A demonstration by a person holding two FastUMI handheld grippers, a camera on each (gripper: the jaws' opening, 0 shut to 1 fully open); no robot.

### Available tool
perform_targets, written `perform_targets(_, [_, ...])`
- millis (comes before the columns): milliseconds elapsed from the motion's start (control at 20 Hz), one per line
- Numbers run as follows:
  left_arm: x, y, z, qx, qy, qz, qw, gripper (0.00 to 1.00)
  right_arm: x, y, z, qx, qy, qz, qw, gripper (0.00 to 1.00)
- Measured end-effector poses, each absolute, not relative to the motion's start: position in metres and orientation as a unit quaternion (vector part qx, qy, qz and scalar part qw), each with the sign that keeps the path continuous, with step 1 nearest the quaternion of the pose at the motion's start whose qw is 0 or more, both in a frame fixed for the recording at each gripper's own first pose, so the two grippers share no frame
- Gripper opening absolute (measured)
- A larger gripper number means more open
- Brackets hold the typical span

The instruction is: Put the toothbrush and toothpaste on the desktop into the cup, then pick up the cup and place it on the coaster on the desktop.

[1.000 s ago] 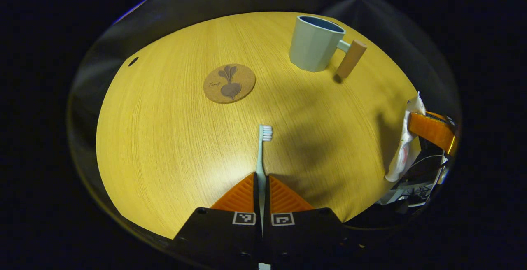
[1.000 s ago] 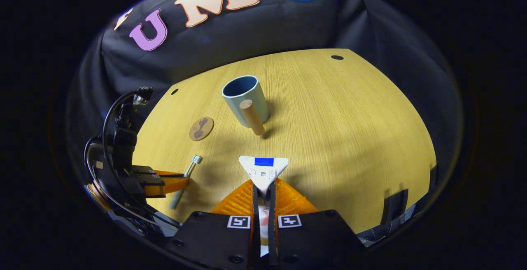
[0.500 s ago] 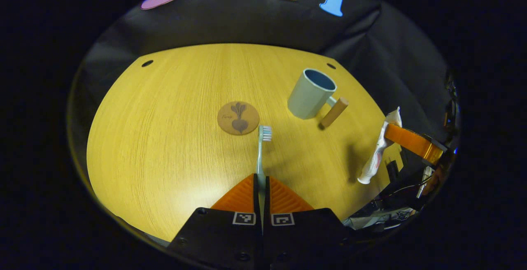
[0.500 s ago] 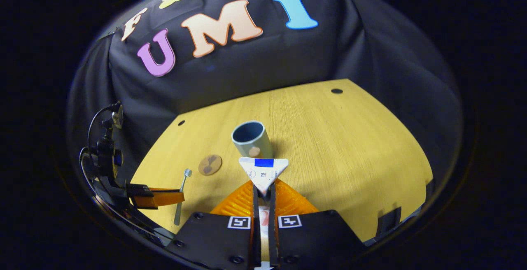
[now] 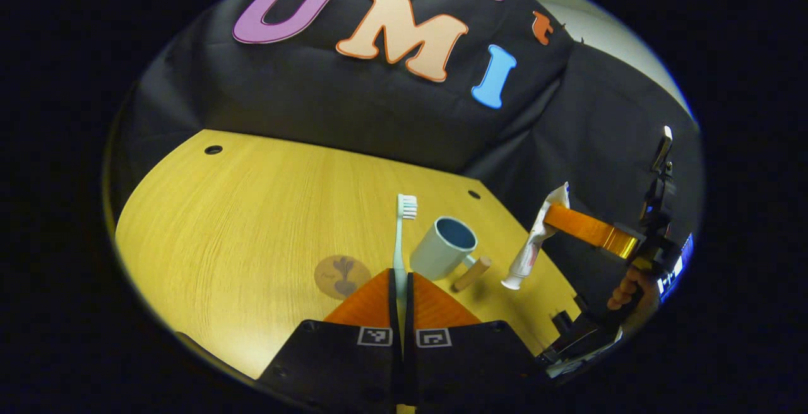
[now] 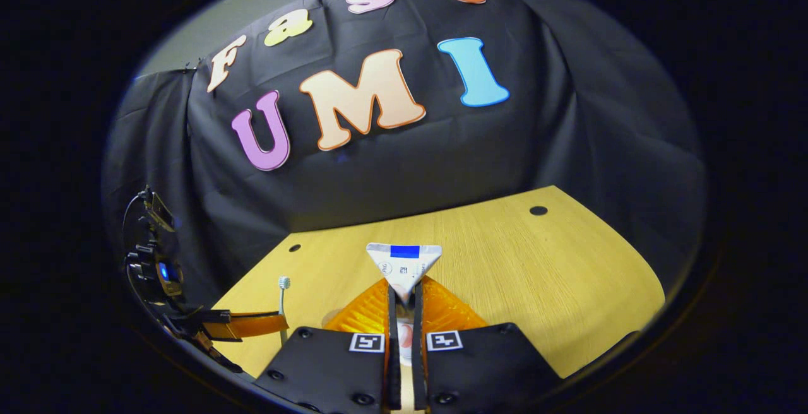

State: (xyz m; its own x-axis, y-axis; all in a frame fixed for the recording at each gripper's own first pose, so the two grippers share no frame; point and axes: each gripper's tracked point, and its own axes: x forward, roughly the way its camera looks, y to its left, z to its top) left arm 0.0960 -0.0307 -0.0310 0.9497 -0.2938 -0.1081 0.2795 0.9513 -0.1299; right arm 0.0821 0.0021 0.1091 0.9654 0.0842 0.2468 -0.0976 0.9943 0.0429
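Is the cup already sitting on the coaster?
No, the cup stands on the desk beside the coaster, apart from it.

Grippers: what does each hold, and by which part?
Left gripper clamps the toothbrush by its handle, bristles forward. Right gripper clamps the toothpaste near its crimped end.

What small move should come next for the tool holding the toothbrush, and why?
Probably carry the left tool right, over the pale blue cup, and tip the light blue toothbrush handle-down. The tool is shut on the brush, held bristles-up above the wooden desktop, and the cup looks empty.
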Motion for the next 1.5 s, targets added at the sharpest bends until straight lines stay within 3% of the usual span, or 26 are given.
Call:
perform_targets(350, [0.121,-0.041,0.017,-0.067,-0.033,-0.187,0.98,0.0,0.124,0.025,0.156,0.004,-0.203,0.06,0.977,0.1])
perform_targets(700, [0.147,-0.037,0.053,-0.085,-0.078,-0.185,0.976,0.0,0.177,0.016,0.136,-0.016,-0.173,0.044,0.984,0.1])
perform_targets(1050, [0.168,-0.068,0.092,-0.085,-0.131,-0.228,0.961,0.0,0.19,0.007,0.101,0.007,-0.132,0.028,0.991,0.12])
perform_targets(1300, [0.179,-0.096,0.09,-0.093,-0.134,-0.261,0.951,0.0,0.187,0.008,0.086,0.018,-0.122,0.032,0.992,0.24])
perform_targets(1350, [0.182,-0.099,0.089,-0.094,-0.135,-0.264,0.951,0.0,0.185,0.01,0.083,0.022,-0.12,0.036,0.992,0.17])
perform_targets(1400, [0.184,-0.102,0.089,-0.096,-0.135,-0.267,0.949,0.0,0.184,0.012,0.082,0.026,-0.123,0.041,0.991,0.29])
perform_targets(1500, [0.19,-0.106,0.084,-0.098,-0.132,-0.269,0.949,0.0,0.175,0.008,0.087,0.032,-0.134,0.041,0.99,0.69])
